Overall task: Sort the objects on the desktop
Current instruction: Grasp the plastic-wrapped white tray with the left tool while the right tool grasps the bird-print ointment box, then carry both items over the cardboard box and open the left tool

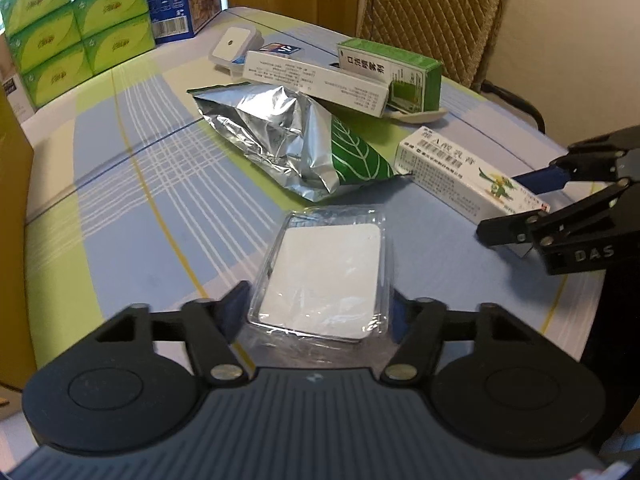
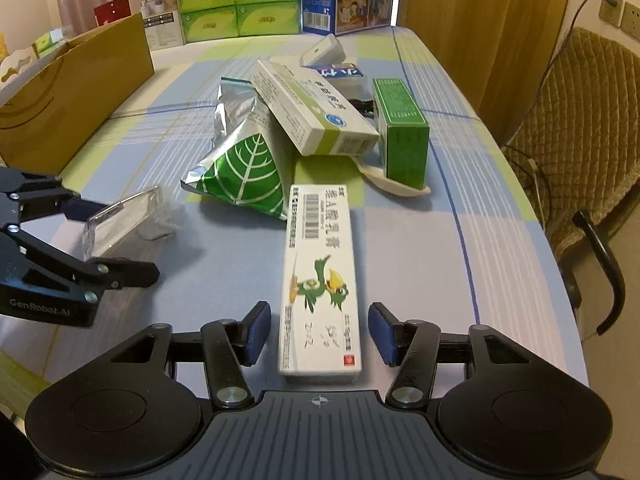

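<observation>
Sorting is barely begun: a clear packet (image 1: 320, 276) is clamped by the left gripper (image 1: 320, 312), the open right gripper (image 2: 316, 334) straddles an ointment box (image 2: 320, 280), and a foil bag (image 1: 288, 136) and other boxes (image 1: 320, 80) are left heaped mid-table.

crinkled shiny foil bag (image 1: 280, 136), clear glossy plastic case (image 1: 324, 280), matt cloth tablecloth (image 1: 120, 200)

Checked tablecloth table (image 2: 500, 240) bears foil bag (image 2: 240, 176), ointment box (image 2: 320, 280).
</observation>
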A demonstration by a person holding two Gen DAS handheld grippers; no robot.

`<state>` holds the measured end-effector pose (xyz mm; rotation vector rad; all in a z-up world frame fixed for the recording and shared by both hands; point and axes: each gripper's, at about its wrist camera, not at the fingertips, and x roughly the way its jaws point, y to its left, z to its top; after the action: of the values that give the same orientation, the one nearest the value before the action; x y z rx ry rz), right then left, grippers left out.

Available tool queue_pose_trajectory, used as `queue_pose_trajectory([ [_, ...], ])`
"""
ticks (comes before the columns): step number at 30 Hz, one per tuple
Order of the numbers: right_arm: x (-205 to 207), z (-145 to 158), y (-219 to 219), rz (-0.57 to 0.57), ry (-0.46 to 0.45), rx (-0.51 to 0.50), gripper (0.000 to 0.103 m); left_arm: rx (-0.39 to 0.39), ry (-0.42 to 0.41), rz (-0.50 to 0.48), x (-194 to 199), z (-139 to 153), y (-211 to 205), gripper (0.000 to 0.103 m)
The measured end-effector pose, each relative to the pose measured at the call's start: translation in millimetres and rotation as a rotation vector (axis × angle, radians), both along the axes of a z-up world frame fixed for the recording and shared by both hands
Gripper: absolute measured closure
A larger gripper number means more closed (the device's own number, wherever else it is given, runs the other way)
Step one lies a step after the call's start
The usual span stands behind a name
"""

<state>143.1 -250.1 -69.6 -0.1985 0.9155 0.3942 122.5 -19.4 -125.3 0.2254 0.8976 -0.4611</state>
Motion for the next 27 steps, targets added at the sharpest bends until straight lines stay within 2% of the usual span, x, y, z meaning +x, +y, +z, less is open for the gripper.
queue_pose_trajectory([
  [5, 7.8, -2.6, 4.1, 0.004, -0.004, 0.002, 0.052, 0.0, 0.023, 0.037, -3.3, 2.4, -2.7, 0.046],
  [6, 8.5, -3.0, 5.5, 0.007, -0.009, -0.004, 0.054, -0.003, 0.028, 0.051, -4.8, 3.2, -3.0, 0.047],
  [7, 9.0, -3.4, 6.8, 0.01, -0.016, -0.01, 0.064, -0.007, 0.032, 0.067, -6.2, 3.7, -3.5, 0.047],
  [8, 9.4, -3.3, 7.4, 0.012, -0.018, -0.007, 0.067, -0.012, 0.034, 0.08, -7.5, 4.3, -3.5, 0.047],
  [13, 5.1, 1.1, 6.1, -0.003, -0.024, 0.001, 0.068, -0.038, 0.046, 0.128, -16.6, 8.1, -5.9, 0.047],
  [20, -17.1, 23.0, -0.2, -0.014, -0.046, 0.032, 0.068, -0.049, 0.047, 0.169, -31.8, 22.1, -6.7, 0.048],
  [27, -30.2, 62.3, 16.4, 0.04, -0.089, 0.09, 0.068, -0.051, -0.02, 0.219, -45.2, 61.0, 9.4, 0.048],
])
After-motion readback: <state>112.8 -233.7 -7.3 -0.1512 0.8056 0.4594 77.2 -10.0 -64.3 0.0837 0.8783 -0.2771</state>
